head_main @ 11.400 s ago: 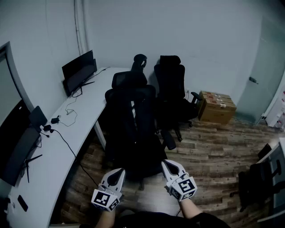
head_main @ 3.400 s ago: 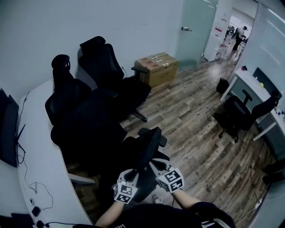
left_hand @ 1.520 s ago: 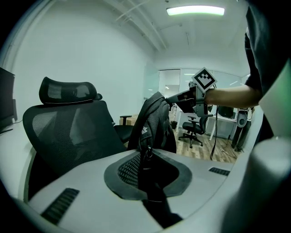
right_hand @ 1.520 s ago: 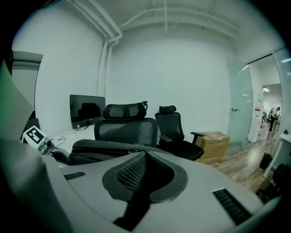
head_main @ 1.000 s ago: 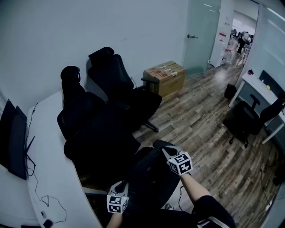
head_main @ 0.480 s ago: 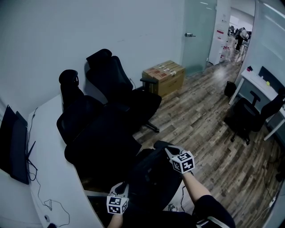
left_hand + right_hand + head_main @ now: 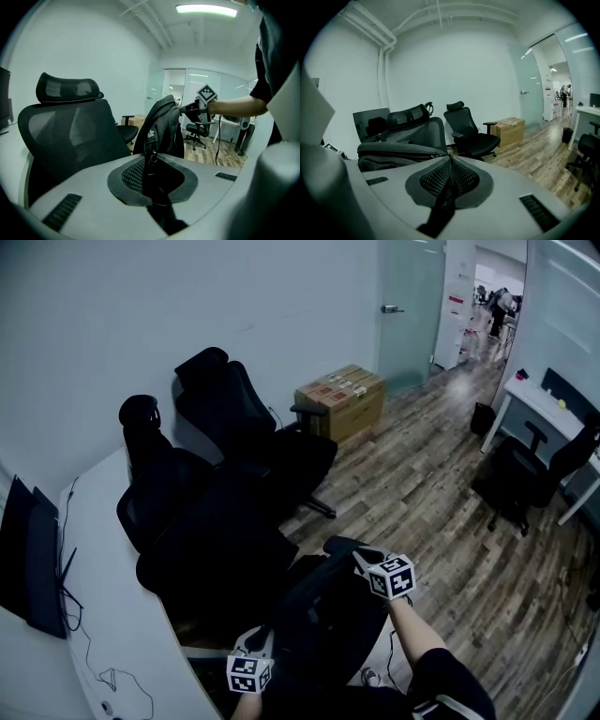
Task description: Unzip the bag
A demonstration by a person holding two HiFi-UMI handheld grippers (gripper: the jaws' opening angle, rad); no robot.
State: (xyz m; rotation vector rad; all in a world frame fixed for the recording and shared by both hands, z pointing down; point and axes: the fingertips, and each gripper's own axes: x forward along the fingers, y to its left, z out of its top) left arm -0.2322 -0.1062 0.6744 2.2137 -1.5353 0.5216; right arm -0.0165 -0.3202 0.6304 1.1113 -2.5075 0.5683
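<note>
**Bag held at both ends, both tools clenched**

The left tool (image 7: 261, 637), low and closest to the person, has its jaws clamped on dark fabric at the near end of the black bag (image 7: 323, 613). A small metal zip ring (image 7: 152, 156) sits right at the jaw line. The bag is clear of the floor, stretched between the two tools in front of the person and just beside the nearest office chair (image 7: 216, 549).

The right tool (image 7: 359, 556) is at the bag's far, upper end. Its jaws are pressed together on a thin zip pull (image 7: 449, 164), and the zip line (image 7: 405, 152) runs along the bag to that point.

Beyond are a curved white tabletop (image 7: 103, 615) carrying a monitor (image 7: 28, 559), further chairs, a cardboard box (image 7: 339, 395) on the wood floor (image 7: 422, 484), and a glass door (image 7: 408, 306).
</note>
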